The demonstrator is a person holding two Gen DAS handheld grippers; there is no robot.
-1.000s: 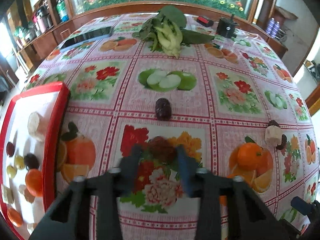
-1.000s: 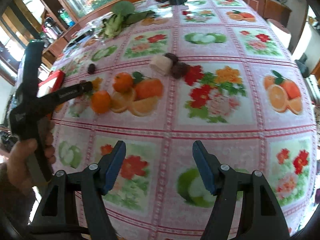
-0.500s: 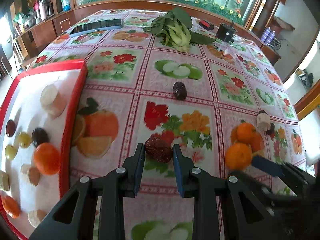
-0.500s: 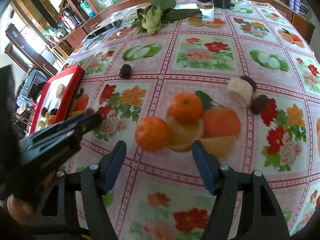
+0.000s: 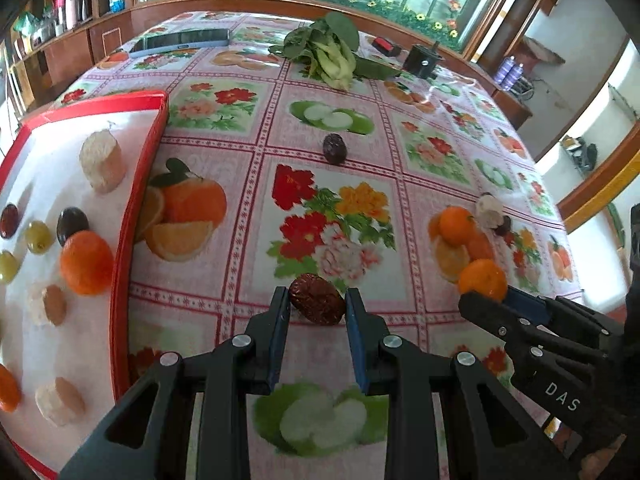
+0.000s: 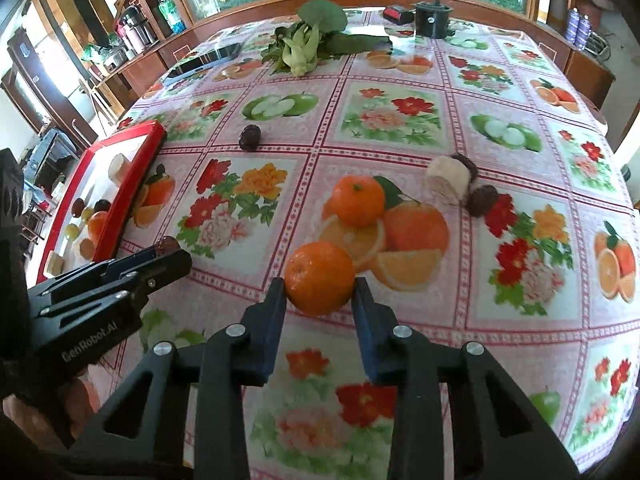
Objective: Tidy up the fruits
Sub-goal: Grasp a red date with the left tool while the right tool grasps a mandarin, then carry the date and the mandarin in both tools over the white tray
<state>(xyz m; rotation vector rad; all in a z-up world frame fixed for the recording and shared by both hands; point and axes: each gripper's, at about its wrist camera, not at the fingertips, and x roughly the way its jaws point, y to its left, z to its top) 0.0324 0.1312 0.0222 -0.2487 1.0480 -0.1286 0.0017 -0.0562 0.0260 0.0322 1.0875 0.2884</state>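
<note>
- Presently, left gripper [image 5: 317, 304]: narrowly parted, both pads touching a red date [image 5: 317, 299] above the tablecloth [image 5: 256, 216], beside the red tray [image 5: 138, 184].
- Right gripper [image 6: 320, 294]: closed onto a mandarin [image 6: 320, 278], mid-table.

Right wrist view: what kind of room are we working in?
Probably a home dining room: a fruit-print tablecloth covers the table, leafy greens lie on it, and wooden cabinets hold flasks.

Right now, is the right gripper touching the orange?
Touching. In the right wrist view, both fingers of the right gripper press against the sides of the orange, with no gap visible on either side.
</note>
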